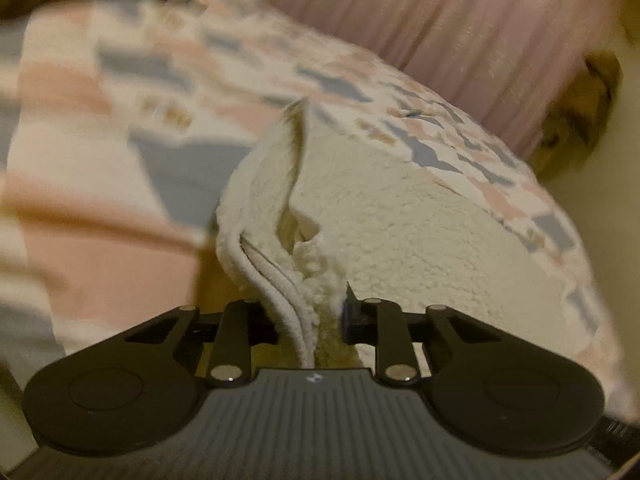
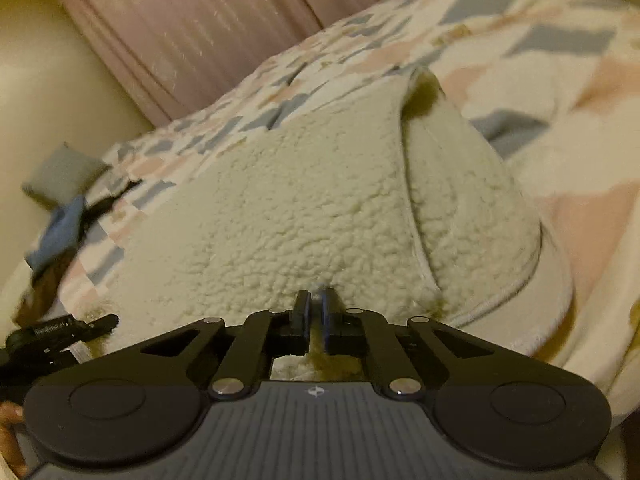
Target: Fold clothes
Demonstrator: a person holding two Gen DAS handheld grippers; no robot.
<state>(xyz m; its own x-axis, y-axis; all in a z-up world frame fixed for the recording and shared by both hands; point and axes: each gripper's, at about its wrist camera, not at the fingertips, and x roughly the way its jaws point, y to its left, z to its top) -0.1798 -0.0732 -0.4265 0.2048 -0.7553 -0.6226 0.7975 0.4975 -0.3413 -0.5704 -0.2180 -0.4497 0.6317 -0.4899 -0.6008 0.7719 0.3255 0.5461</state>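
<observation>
Item 1. Left gripper (image 1: 308, 316): fingers drawn in on a bunched edge of the cream sherpa fleece garment (image 1: 400, 216), with two corded seam edges running down between them. How hard it pinches cannot be told, since the fleece hides the left finger; only the right fingertip (image 1: 354, 312) shows. The hold appears meant to keep stacked layers together so they travel as one.

Item 2. Cream sherpa fleece garment (image 2: 280, 208): lies on a patchwork bedspread (image 1: 100, 80) in pink, grey and white, its near edge raised toward both grippers. One flap, piped along its rim, lies folded over at the garment's right side. The bed gives a broad flat surface for folding.

Item 3. Right gripper (image 2: 316, 312): jaws nearly closed, a thin tuft of fleece caught between them at the near hem. Gripping two points along one edge probably keeps it level for the next fold.

Item 4. Pink pleated curtain (image 2: 180, 40): hangs behind the bed, apart from the work.
</observation>
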